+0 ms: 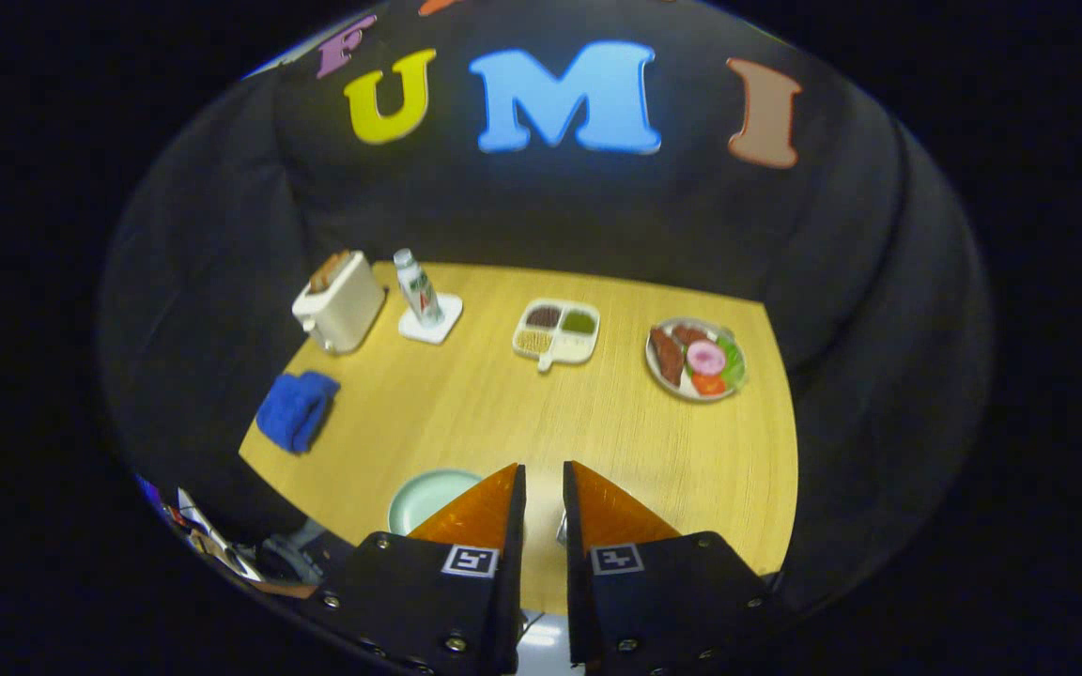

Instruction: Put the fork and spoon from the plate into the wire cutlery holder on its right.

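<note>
I am high above the wooden table (503, 413), looking down on it. A pale green plate (424, 498) lies near the table's front edge, partly hidden under my left finger (480, 512). Whatever lies on the hidden part of the plate is covered. A small grey bit (560, 533) peeks out beside my right finger (611, 512); I cannot tell what it is. My gripper (543, 474) has its fingers drawn close, with only a narrow strip of table showing between them and nothing held.
Along the back stand a white toaster (339, 300), a small bottle (417, 286) on a white coaster, a divided dish (557, 333) and a plate of food (696, 360). A blue cloth (297, 410) lies near the left edge.
</note>
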